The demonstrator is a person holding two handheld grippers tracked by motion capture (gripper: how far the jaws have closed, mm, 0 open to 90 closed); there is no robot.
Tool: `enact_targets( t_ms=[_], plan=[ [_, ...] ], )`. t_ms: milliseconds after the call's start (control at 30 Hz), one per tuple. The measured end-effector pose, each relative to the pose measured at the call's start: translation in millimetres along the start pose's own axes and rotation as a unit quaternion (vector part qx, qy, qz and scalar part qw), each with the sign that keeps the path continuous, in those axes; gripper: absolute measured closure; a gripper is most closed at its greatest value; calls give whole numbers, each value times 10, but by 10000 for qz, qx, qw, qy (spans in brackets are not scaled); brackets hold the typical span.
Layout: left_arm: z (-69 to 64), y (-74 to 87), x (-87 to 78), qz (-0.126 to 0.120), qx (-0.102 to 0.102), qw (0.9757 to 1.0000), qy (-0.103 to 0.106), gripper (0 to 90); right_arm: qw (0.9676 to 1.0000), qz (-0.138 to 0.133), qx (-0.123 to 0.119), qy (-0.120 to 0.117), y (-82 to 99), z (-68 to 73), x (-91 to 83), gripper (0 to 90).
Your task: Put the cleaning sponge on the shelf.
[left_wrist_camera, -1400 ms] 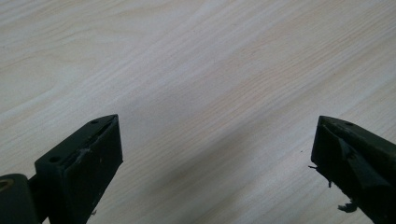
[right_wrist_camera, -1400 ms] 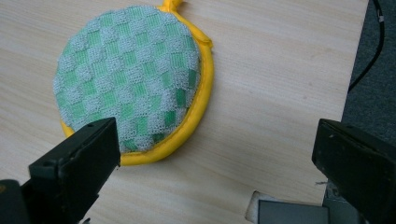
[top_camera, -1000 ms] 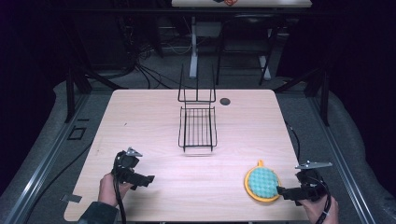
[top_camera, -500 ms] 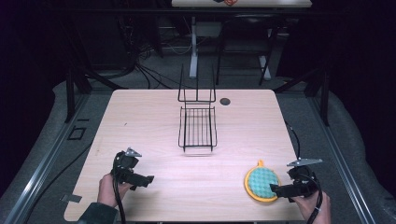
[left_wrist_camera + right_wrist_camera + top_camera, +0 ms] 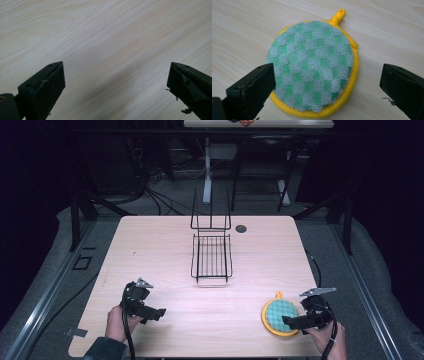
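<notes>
Where the pale wood-grain surface nears the person's edge on the right, a round pot holder with a green-and-grey checked mesh face, a yellow rim and a small yellow hanging loop lies flat, its loop turned toward the far side of the surface. In the right gripper view the same round pot holder sits between the two black jaws and a little beyond them, its mesh face up and its yellow rim showing along the near and right edges. Well apart from it, toward the middle of the surface, stands a black wire rack with a flat grid base and an upright wire back, and a small dark round disc lies just beyond the rack to the right. Nothing lies between the pot holder and the right claw, which hovers at the holder's near right edge with its jaws spread wide and gripping nothing. The right hand holds it from the near right corner. The left claw, held in the left hand low over bare wood near the left front, likewise gapes wide and holds nothing.
</notes>
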State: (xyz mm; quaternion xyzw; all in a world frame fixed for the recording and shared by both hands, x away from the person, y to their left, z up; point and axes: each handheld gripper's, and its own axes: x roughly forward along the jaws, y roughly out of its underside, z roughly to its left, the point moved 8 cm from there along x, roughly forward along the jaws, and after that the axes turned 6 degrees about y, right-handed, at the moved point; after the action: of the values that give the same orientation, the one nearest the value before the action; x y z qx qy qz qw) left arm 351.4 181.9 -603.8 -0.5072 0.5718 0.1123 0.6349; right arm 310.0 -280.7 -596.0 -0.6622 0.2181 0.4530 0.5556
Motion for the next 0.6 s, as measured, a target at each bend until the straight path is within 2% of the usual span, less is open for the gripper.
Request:
enact_targets(
  t_ms=[100,200,300,333,400,433,600],
  plan=[
    [-11,-3,-1,8,6,10000,-3,16,10000,20,-68,6,-1,1,43,0],
    [-18,-8,14,21,31,10000,4,16,9999,91,-6,46,10,-16,80,8],
    [-17,-8,16,34,41,10000,-1,16,9998,145,77,79,36,-56,126,86],
    [-17,-8,16,34,41,10000,-1,16,9998,145,77,79,36,-56,126,86],
    [-12,-4,15,25,17,10000,-8,16,9997,221,135,50,69,-84,156,178],
    [-11,-4,13,18,16,10000,-9,16,9994,291,162,20,86,-92,160,194],
    [-11,-7,6,-10,-14,10000,-5,18,9992,283,266,-135,95,-73,180,288]
  ],
)
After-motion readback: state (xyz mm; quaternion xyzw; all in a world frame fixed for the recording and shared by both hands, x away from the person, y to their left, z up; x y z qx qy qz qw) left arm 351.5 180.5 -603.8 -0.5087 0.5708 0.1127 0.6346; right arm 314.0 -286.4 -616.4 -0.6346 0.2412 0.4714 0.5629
